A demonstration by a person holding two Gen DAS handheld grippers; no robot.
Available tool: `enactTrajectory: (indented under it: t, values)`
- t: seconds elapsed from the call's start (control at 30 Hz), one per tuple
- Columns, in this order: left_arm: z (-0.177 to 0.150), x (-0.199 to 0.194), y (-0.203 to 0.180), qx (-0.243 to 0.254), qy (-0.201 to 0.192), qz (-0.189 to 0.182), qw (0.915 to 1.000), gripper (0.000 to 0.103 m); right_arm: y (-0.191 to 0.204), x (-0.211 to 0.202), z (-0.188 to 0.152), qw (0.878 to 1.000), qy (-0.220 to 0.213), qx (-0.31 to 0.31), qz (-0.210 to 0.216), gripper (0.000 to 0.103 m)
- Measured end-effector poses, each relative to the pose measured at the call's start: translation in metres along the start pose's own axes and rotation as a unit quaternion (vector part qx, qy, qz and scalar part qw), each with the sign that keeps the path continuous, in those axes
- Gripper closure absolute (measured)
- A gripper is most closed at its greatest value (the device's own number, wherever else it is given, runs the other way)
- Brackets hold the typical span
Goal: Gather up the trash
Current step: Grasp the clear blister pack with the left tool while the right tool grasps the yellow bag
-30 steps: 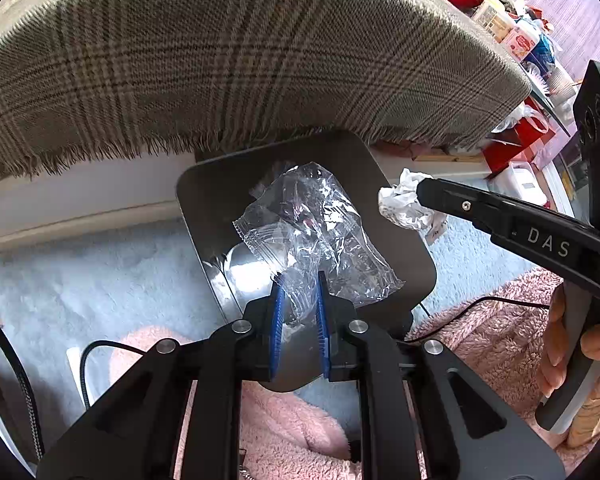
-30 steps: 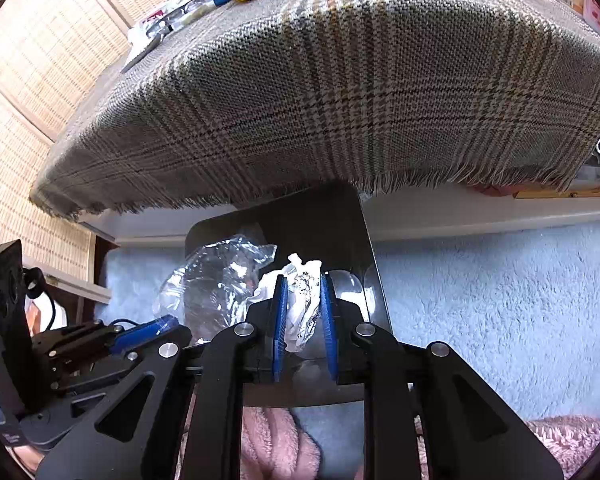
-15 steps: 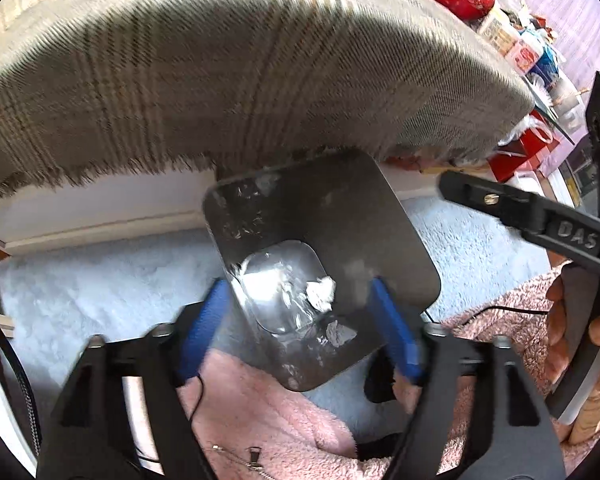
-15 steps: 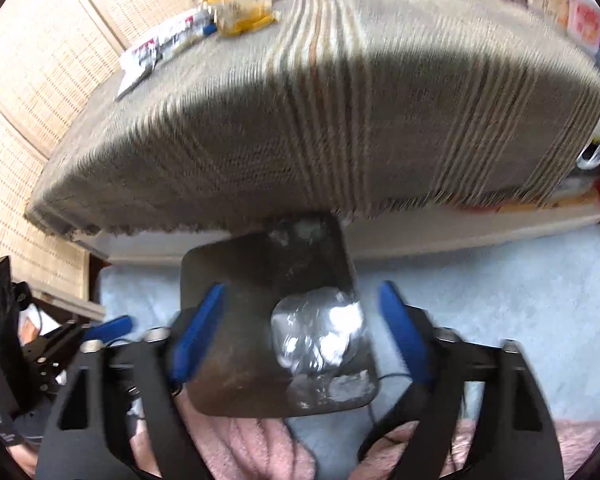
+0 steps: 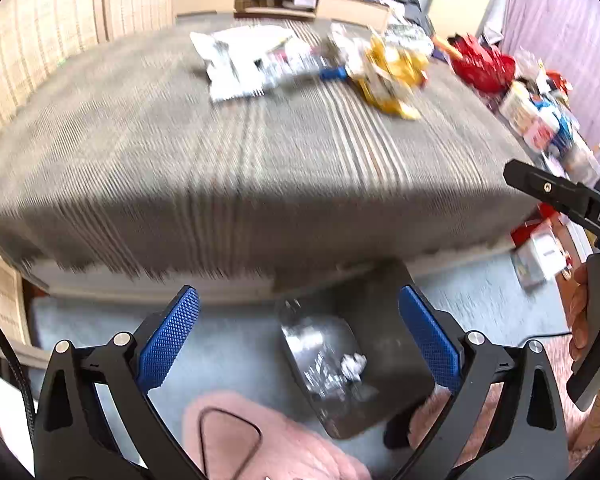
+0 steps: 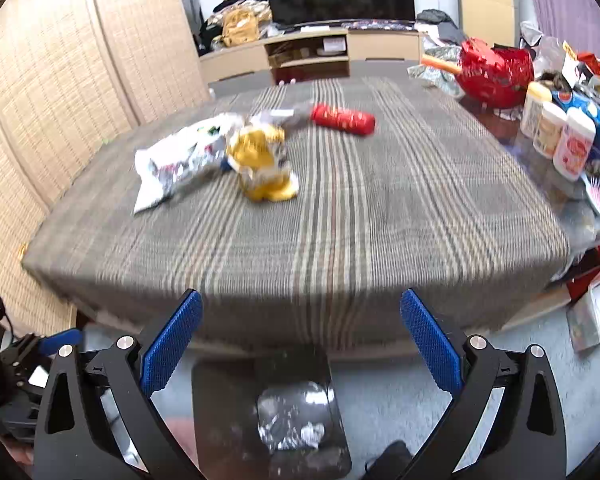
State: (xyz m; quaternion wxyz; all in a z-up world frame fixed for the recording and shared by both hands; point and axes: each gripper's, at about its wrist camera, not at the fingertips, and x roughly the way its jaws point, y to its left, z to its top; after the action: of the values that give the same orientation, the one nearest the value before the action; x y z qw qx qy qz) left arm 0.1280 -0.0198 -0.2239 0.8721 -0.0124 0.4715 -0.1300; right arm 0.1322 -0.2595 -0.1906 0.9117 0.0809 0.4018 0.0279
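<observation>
A dark bin [image 5: 384, 320] stands on the carpet below the table edge. A clear plastic wrapper [image 5: 320, 344] and a white paper ball [image 5: 352, 364] lie inside it, free of both grippers. My left gripper [image 5: 298, 300] hangs above the bin, its jaws opening wide with nothing between them. My right gripper [image 6: 300, 300] is likewise opening and bare over the bin [image 6: 224, 400]. On the plaid-covered table [image 6: 340, 220] lie a white bag [image 6: 180, 160], a crumpled yellow wrapper [image 6: 260, 160] and a red tube [image 6: 342, 118].
A red foil bag [image 6: 496, 72], jars [image 6: 572, 144] and boxes crowd the table's right side. A white box [image 6: 596, 312] sits on the floor at right. A woven screen [image 6: 60, 100] stands at left, a TV cabinet [image 6: 312, 52] behind. A pink fluffy mat with a cable [image 5: 228, 432] lies near me.
Both grippers opened and let the clear wrapper and the white paper fall into the bin. Both then rose and tilted up, so the tabletop came into view.
</observation>
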Motion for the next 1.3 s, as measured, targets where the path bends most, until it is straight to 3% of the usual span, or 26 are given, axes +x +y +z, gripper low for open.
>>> enactTrajectory:
  t: [0.27,0.5,0.67,0.77,0.8,0.93,1.1,1.2,1.3]
  values:
    - [0.069,-0.006,0.017,0.004,-0.063,0.003,0.998,0.008,0.002,0.026,0.056,0.999,-0.02,0.024,0.019,0.003]
    - [0.111,0.015,0.02,0.021,-0.073,-0.005,0.9971,0.01,0.011,0.066,0.083,0.999,-0.006,0.024,0.041,0.005]
    - [0.127,0.035,0.02,0.031,-0.071,-0.007,0.9969,0.012,0.022,0.095,0.091,0.998,0.008,0.019,0.058,0.016]
    - [0.138,0.044,0.023,0.031,-0.075,-0.013,0.9966,0.015,0.027,0.108,0.094,0.998,0.015,0.011,0.065,0.028]
    - [0.141,0.047,0.024,0.032,-0.076,-0.016,0.9965,0.016,0.028,0.11,0.096,0.998,0.015,0.009,0.064,0.036]
    - [0.155,0.059,0.023,0.037,-0.077,-0.023,0.9961,0.028,0.021,0.111,0.096,0.998,0.013,0.01,0.064,0.06]
    - [0.167,0.077,0.019,0.054,-0.065,-0.035,0.9958,0.045,0.008,0.1,0.095,0.997,0.0,0.02,0.068,0.072]
    - [0.17,0.084,0.017,0.062,-0.06,-0.037,0.9956,0.059,0.0,0.092,0.097,0.997,-0.01,0.029,0.071,0.082]
    - [0.171,0.09,0.014,0.069,-0.052,-0.036,0.9956,0.078,-0.006,0.088,0.099,0.997,-0.012,0.034,0.071,0.083]
